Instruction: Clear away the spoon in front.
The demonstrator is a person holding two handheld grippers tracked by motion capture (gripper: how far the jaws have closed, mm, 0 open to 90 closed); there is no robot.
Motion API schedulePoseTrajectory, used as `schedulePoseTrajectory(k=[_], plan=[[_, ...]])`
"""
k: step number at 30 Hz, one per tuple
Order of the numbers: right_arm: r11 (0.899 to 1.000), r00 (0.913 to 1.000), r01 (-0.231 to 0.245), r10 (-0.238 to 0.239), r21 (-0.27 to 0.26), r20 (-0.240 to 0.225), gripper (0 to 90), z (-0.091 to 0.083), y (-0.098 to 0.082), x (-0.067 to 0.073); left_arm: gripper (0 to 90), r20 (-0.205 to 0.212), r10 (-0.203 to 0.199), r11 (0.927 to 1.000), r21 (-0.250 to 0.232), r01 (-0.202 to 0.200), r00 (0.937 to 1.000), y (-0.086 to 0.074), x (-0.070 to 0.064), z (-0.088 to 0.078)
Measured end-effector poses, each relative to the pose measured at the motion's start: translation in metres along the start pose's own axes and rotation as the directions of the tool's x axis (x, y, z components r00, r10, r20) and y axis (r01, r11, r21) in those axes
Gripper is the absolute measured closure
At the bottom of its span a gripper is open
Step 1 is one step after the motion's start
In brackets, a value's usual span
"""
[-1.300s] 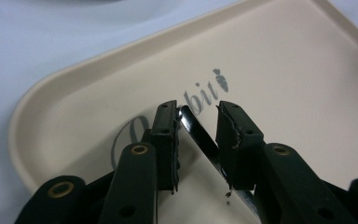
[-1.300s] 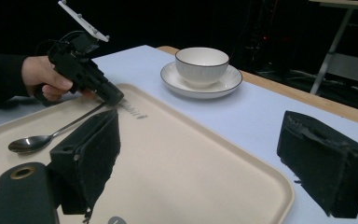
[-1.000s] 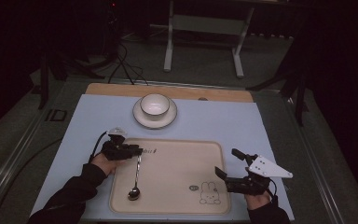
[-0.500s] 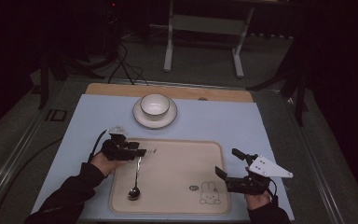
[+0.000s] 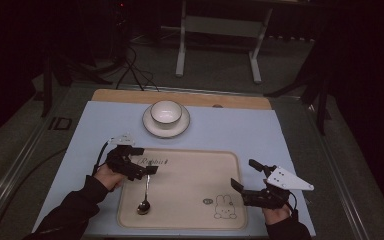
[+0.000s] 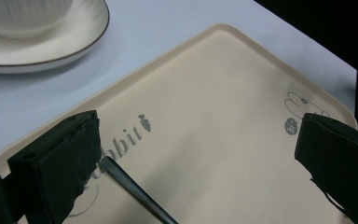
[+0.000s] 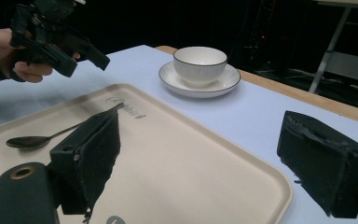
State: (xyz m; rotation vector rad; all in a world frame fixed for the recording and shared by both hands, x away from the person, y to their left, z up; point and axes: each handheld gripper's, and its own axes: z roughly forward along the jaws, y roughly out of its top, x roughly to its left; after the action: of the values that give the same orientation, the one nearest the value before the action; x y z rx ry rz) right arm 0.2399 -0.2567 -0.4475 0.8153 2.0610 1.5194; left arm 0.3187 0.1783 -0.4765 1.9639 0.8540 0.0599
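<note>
A beige tray [image 5: 190, 190] printed with "Rabbit" and a bunny lies on the pale blue mat. A metal spoon [image 5: 145, 197] rests on the tray's left part, bowl end toward me. My left gripper [image 5: 146, 161] hovers open at the tip of the spoon handle [image 6: 130, 189], which lies just inside the left jaw; nothing is gripped. At the tray's right edge, beside the bunny print, my right gripper [image 5: 245, 174] stands open with nothing in it. From the right gripper view the spoon [image 7: 42, 137] shows past the left jaw and the left gripper [image 7: 56, 42] hangs farther off.
A white bowl [image 5: 166, 111] sits on a white saucer [image 5: 150, 127] beyond the tray. The mat [image 5: 240, 130] ends at a wooden strip [image 5: 180, 97] along the far edge. Metal stand legs [image 5: 182, 50] and cables occupy the dark floor behind.
The left gripper has shifted slightly right and down over the end of the spoon handle. The spoon, tray and right gripper have not moved.
</note>
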Motion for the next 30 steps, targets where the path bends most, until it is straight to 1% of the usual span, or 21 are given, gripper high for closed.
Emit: schedulePoseTrajectory(k=[1,3,5,6,8,12,15,17,23,25,30], plan=[[1.0,1.0,-0.001,0.001,0.001,-0.001,13.0,0.0,0.0,0.0,0.7,0.003,0.001,1.0,-0.007,-0.001,1.0,0.0,-0.002,-0.001],[1.0,1.0,-0.003,0.003,0.0,-0.001,13.0,0.0,0.0,0.0,0.7,-0.011,0.014,0.9997,-0.02,-0.014,0.9999,-0.002,-0.005,-0.004],[1.0,1.0,-0.005,0.005,0.0,-0.001,13.0,0.0,0.0,-0.001,0.8,-0.013,0.026,0.9995,-0.02,-0.026,0.9996,-0.004,-0.008,-0.005],[1.0,1.0,-0.005,0.005,0.0,0.0,13.0,0.0,0.0,-0.001,0.8,-0.023,0.034,0.9992,-0.019,-0.035,0.9992,-0.005,-0.009,-0.006],[1.0,1.0,-0.003,0.003,0.002,0.001,13.0,0.0,0.0,0.0,0.8,-0.025,0.04,0.9988,-0.025,-0.041,0.9989,-0.008,-0.012,-0.008],[1.0,1.0,-0.004,0.004,0.002,-0.002,12.7,0.0,0.0,0.0,0.8,-0.043,0.04,0.9983,-0.041,-0.042,0.9983,-0.013,-0.016,-0.015],[1.0,1.0,-0.006,0.006,0.002,-0.003,12.6,0.0,0.0,-0.001,0.8,-0.043,0.031,0.998,-0.053,-0.033,0.9986,-0.015,-0.017,-0.02],[1.0,1.0,-0.006,0.006,0.002,-0.003,12.6,0.001,0.0,-0.001,0.8,-0.049,0.033,0.9976,-0.059,-0.036,0.9983,-0.017,-0.018,-0.023],[1.0,1.0,-0.005,0.005,0.004,-0.003,12.6,0.001,0.0,-0.001,0.8,-0.047,0.036,0.9975,-0.059,-0.039,0.9982,-0.022,-0.021,-0.029],[1.0,1.0,-0.006,0.006,0.004,-0.003,12.6,0.001,-0.001,-0.001,0.8,-0.053,0.036,0.9975,-0.059,-0.039,0.9979,-0.024,-0.021,-0.03],[1.0,1.0,-0.005,0.005,0.004,-0.004,12.5,0.001,-0.001,-0.001,0.8,-0.053,0.022,0.998,-0.058,-0.025,0.9983,-0.031,-0.019,-0.032]])
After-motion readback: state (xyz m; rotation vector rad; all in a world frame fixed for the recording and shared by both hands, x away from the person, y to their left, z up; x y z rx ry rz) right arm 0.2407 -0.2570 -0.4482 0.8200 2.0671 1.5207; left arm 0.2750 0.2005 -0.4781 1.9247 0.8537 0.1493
